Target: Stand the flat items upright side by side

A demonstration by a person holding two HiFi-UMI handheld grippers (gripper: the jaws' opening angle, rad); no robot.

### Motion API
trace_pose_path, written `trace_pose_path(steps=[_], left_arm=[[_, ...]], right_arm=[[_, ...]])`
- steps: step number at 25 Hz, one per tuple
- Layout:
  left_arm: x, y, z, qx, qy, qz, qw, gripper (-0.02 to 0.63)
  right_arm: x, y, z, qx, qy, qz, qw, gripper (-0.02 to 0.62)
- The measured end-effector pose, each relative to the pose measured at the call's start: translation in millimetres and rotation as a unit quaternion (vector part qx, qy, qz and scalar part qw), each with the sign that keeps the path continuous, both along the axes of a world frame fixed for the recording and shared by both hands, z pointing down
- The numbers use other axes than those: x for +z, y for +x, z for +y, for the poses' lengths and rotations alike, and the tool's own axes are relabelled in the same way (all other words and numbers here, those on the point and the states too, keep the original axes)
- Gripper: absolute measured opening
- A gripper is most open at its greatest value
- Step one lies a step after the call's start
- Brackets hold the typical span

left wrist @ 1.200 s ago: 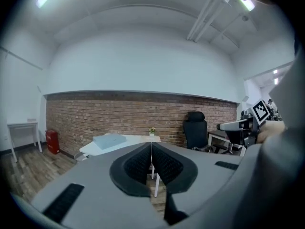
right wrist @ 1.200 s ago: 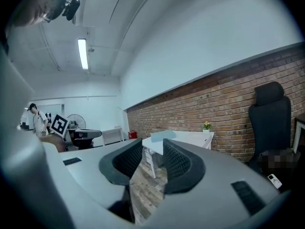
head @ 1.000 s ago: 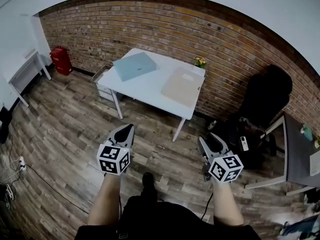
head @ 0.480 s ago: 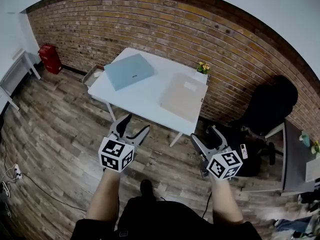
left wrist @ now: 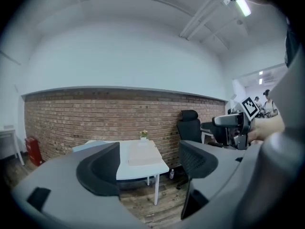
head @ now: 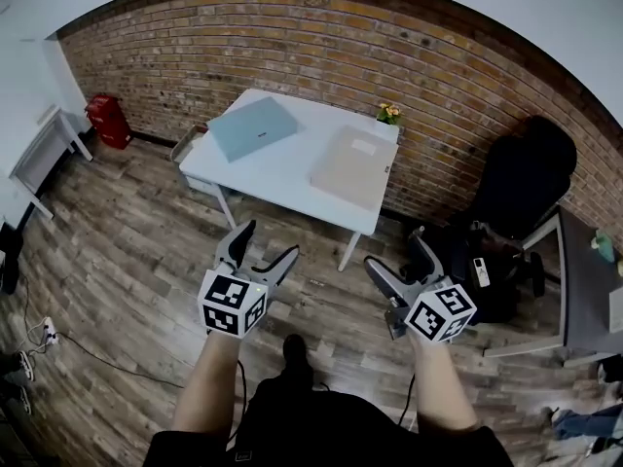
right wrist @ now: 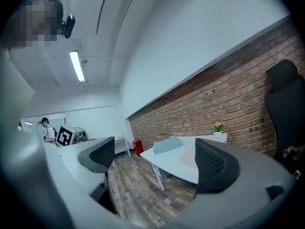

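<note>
Two flat items lie flat on the white table by the brick wall, neither upright. The blue item is a thin pale slab, set askew at the table's left end. The beige item is a similar slab with a small pale label near its far edge; it lies at the right end, apart from the blue. Left gripper: jaws spread, just been opening, nothing between. Right gripper: same. Both are over the wood floor, short of the table.

Wood floor before table unobstructed; far side closed by brick wall; right flank blocked by black chair.
</note>
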State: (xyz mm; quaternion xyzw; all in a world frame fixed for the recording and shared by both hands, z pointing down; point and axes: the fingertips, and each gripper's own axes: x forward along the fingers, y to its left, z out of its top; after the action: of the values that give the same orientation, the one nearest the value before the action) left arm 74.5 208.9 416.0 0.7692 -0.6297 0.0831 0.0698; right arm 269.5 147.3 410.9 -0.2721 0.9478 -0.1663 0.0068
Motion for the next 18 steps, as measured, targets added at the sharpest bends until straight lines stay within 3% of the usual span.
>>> trace_pose_path(steps=[4, 8, 18], left_arm=[[-2.6, 23.9, 48.6, -0.024, -0.009, -0.007, 0.9996, 0.427], [-6.1, 35.9, 87.4, -0.030, -0.017, 0.029, 0.9990, 0.480], [-21.7, 20.9, 109.0, -0.028, 0.004, 0.017, 0.9995, 0.525]], right_arm=[[-8.2, 17.3, 50.6, -0.025, 0.023, 0.012, 0.999, 0.586], [-11.2, 36.8, 83.0, -0.021, 0.022, 0.007, 1.000, 0.586], [-20.1, 31.8, 106.9, -0.032, 0.033, -0.004, 0.999, 0.586]])
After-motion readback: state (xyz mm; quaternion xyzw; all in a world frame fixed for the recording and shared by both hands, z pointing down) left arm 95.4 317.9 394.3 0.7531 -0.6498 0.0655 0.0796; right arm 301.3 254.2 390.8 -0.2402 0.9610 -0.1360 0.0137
